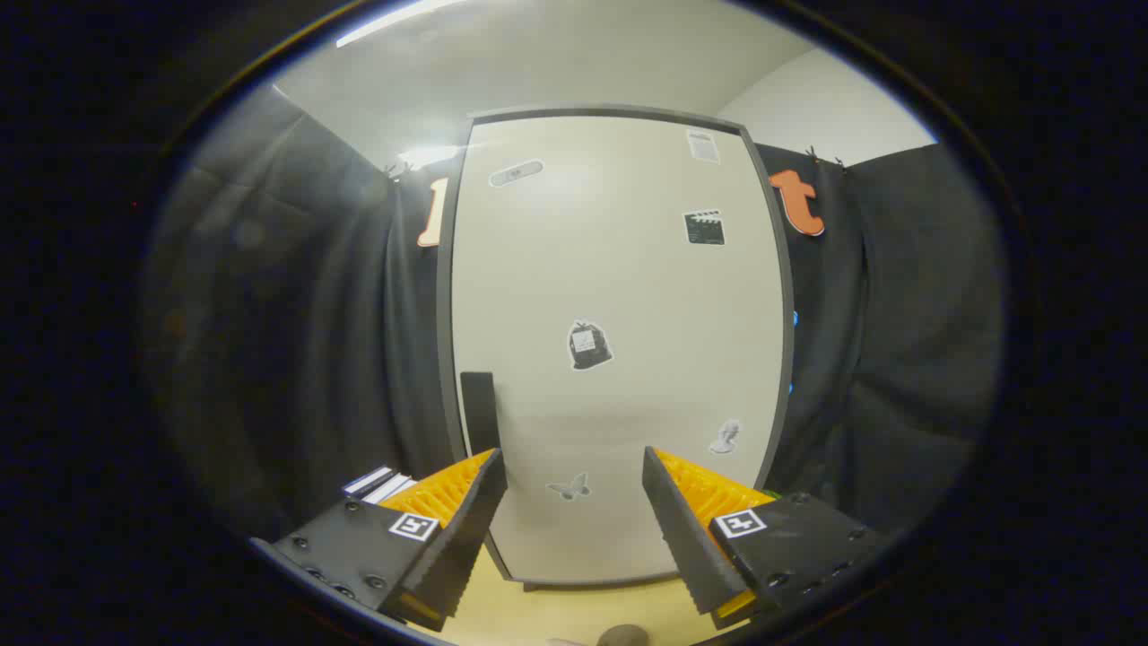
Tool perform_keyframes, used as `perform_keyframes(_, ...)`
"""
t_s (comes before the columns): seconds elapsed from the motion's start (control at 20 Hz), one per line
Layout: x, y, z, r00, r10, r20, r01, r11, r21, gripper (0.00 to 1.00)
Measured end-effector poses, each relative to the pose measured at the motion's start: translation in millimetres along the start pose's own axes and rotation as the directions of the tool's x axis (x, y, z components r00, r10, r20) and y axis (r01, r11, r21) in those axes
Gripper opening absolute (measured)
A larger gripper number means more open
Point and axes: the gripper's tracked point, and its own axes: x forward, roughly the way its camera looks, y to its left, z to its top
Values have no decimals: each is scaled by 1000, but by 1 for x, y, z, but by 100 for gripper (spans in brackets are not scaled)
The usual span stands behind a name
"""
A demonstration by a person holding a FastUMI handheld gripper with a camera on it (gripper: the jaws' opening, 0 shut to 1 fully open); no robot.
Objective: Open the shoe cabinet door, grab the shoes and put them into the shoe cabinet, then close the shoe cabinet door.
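The shoe cabinet stands upright straight ahead, its pale door (619,350) shut within a dark grey frame and dotted with several small stickers. A dark vertical handle (479,411) sits on the door's lower left edge, just beyond my left finger. My gripper (574,471) is open, its fingers (466,516) spread wide with nothing between them, held close in front of the lower part of the door. A white-and-dark striped thing (381,484), perhaps a shoe, peeks out behind the left finger.
The cabinet rests on a light wooden floor (574,615). Black cloth hangs on both sides of the cabinet. A small grey rounded object (623,635) lies on the floor below the fingers.
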Motion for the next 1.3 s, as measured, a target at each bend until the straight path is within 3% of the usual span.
perform_keyframes(1.3, 51, 58, -10, 999, 30, -11, -30, 1000, 6, 95)
